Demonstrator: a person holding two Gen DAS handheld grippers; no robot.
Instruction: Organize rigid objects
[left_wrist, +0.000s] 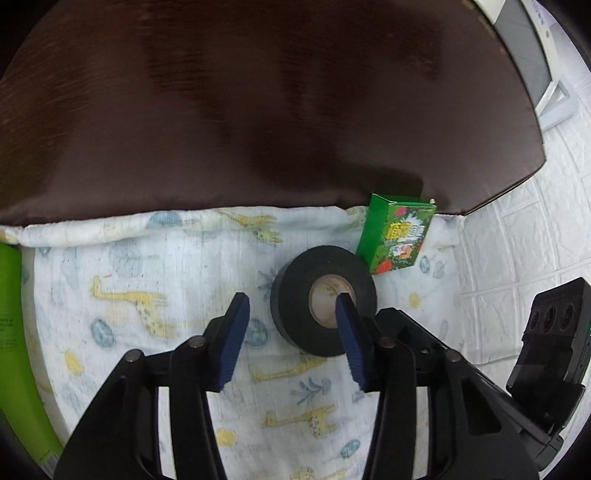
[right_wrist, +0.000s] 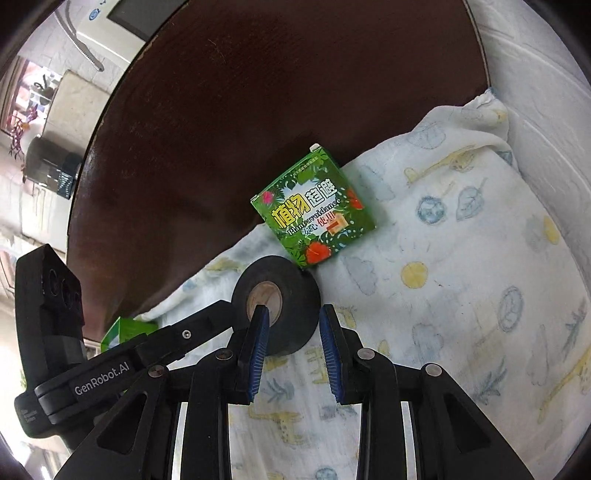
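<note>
The black tape roll (right_wrist: 275, 304) lies flat on the giraffe-print cloth (right_wrist: 461, 258), just beside the green box (right_wrist: 314, 210), which straddles the edge of the dark wooden table (right_wrist: 258, 92). The right gripper (right_wrist: 293, 314) straddles the roll's near wall, one finger in the core; whether the pads press cannot be told. The left gripper (left_wrist: 293, 301) is open, one finger over the core.
</note>
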